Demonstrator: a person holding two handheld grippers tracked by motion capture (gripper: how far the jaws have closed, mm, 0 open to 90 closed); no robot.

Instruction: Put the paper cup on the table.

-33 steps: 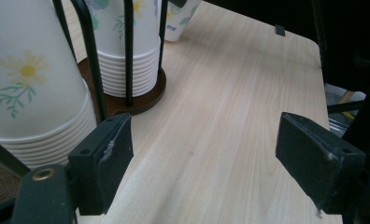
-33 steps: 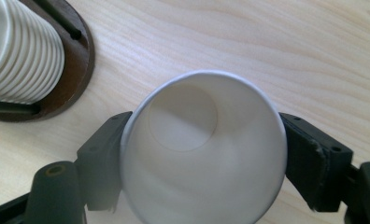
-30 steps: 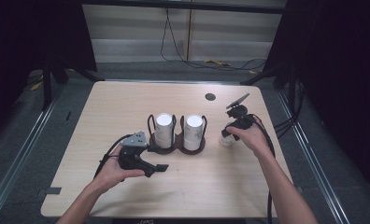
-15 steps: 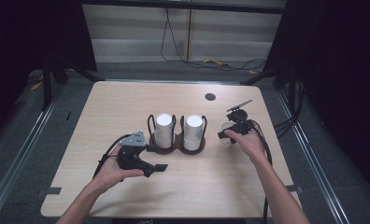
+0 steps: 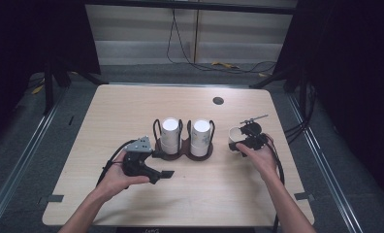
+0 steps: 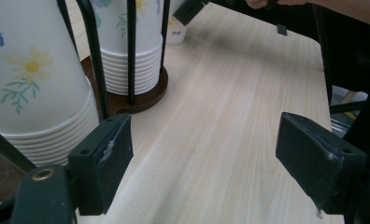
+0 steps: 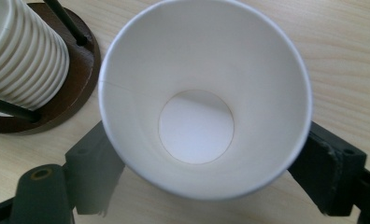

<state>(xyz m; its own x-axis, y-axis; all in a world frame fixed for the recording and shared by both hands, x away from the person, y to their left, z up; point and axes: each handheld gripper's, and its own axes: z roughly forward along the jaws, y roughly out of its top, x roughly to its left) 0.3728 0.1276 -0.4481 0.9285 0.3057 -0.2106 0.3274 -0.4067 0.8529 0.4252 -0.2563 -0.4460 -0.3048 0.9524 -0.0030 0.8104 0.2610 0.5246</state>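
- Paper cup: a single white cup stands upright, mouth up, on the table. It is just to the right of the cup holder and nearer the table's right edge than its left.
- Right gripper: its jaws have just been opening. The cup sits between them, and in the right gripper view the cup's rim overhangs both black jaws. I judge the grip released, with the jaws spread to either side of the cup wall rather than pinching it.
- Done so far, as I read it: one cup is out of the holder and set down on its base on bare wood. It is close to the holder's dark round base but clear of it.
- Left gripper: it rests in the person's left hand towards the near-left part of the table, just in front of the holder. Its jaws are spread wide with only table between them, as the left gripper view shows.
- Holder: two stacks of flowered cups remain in the wire frame, the left stack and the right stack, both upside down and both tall.
- Left to do, in my judgement: draw the right gripper back from the cup without tipping it. If more cups are wanted, take the next one from a stack.
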